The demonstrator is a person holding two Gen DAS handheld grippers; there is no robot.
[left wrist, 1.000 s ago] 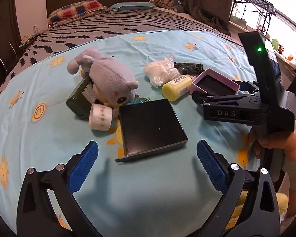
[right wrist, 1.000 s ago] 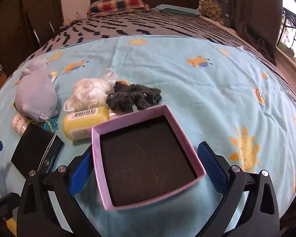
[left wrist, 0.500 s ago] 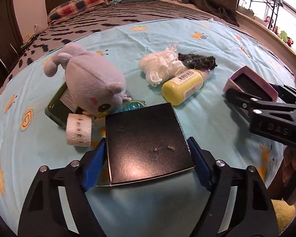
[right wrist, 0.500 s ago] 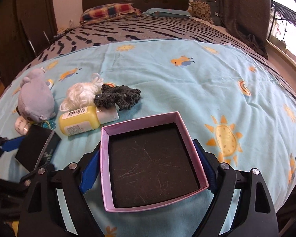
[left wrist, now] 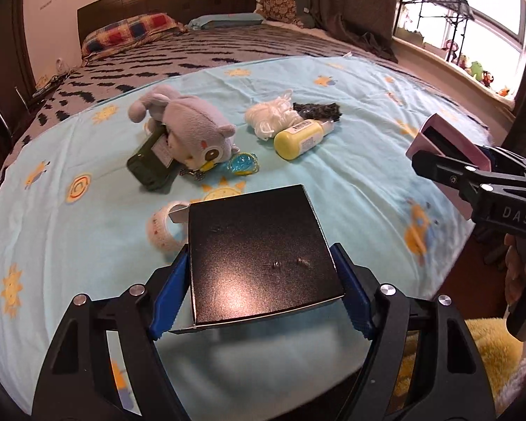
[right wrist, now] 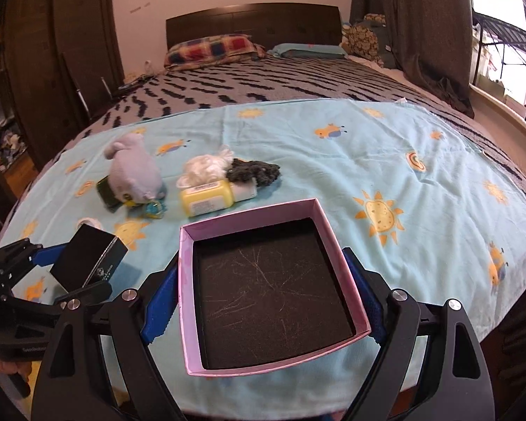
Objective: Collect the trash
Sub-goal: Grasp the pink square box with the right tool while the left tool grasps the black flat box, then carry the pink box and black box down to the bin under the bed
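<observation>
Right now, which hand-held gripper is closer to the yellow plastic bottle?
Unclear. The left hand-held gripper, clamping the black box lid, and the right hand-held gripper, clamping the pink box, both hang well short of the yellow plastic bottle.

Black lid (left wrist: pixel 263 256), pink box (right wrist: pixel 273 294) (dark inside), sun-patterned light-blue sheet (left wrist: pixel 333 80).

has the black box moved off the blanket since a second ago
Yes. The black box lay flat beside the tape roll; now the left gripper clamps it, raised above the blue blanket.
</observation>
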